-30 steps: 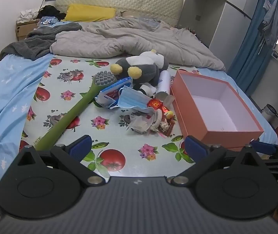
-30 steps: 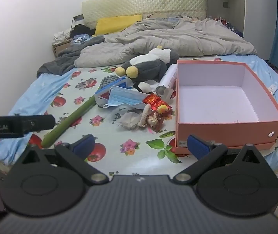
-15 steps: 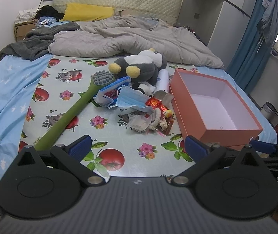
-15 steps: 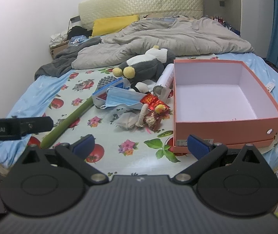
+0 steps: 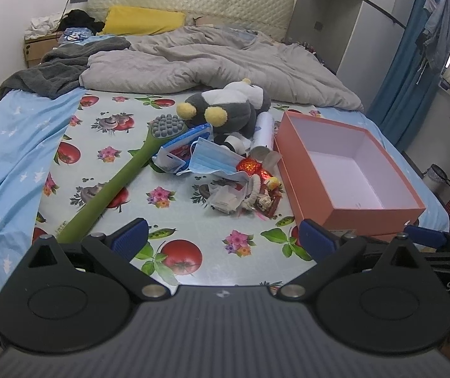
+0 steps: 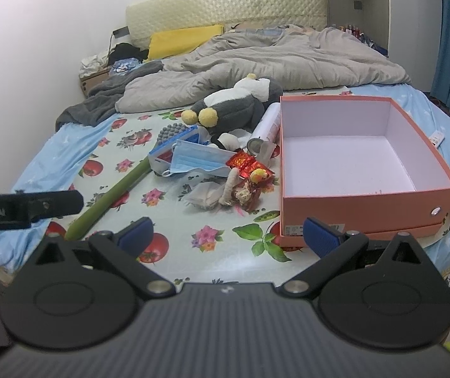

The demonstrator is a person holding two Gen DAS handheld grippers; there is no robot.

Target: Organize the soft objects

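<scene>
Both cameras had shifted only slightly closer since a second earlier; nothing on the bed had moved. The plush toy lay on the fruit-print cloth, touching the clutter pile and left of the orange box, which held nothing. The left gripper and right gripper hovered spread wide, unloaded.

The left tongs stand wide apart with nothing between their blue pads, low over the near edge of a fruit-and-flower printed cloth spread on the bed. On the cloth a grey-and-white plush toy lies above a blue face mask and a heap of small wrappers, with a long green brush slanting at the left. An open orange box sits just right of the heap, and the tip of the right tongs shows near its front corner.
</scene>
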